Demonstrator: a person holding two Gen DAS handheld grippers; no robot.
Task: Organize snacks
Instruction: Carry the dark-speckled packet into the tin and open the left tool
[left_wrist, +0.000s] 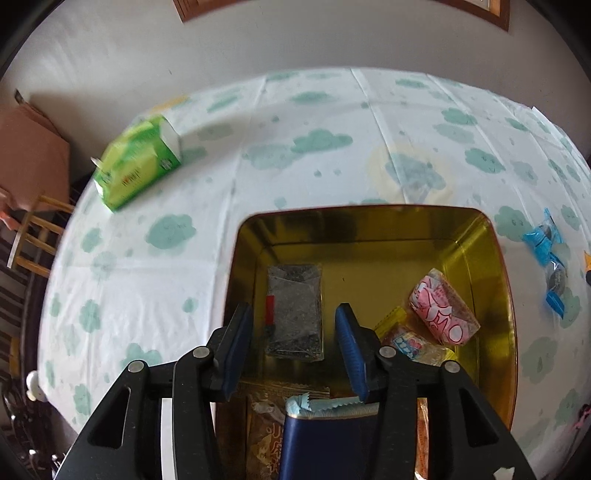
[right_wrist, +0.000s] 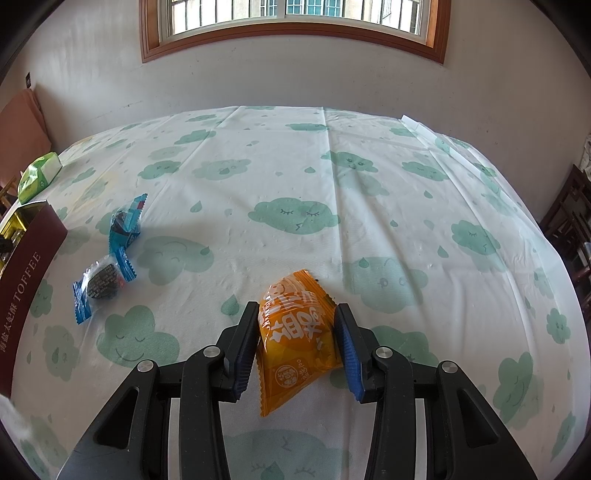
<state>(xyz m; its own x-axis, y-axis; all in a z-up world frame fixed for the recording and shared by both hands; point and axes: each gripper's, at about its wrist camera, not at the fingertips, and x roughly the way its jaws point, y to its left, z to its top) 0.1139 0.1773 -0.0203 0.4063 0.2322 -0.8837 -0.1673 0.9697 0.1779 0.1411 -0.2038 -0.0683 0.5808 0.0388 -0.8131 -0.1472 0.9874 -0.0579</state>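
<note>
Left wrist view looks down into a gold-lined tin filling the lower centre of the frame. Only here does its inside show: a dark grey packet flat on the bottom, a pink-and-white wrapped snack at the right wall, a small yellow-edged sweet below it, and a navy packet at the bottom edge. The left gripper hangs over the grey packet with its jaws apart, pressing on nothing.

The right wrist view shows the tin only as a maroon outer wall lettered TOFFEE at the left edge. In its lower centre the right gripper is clamped on an orange snack packet, both pads against its sides. Two blue-wrapped sweets lie at centre left; a green box sits upper left on the cloud-print tablecloth.
</note>
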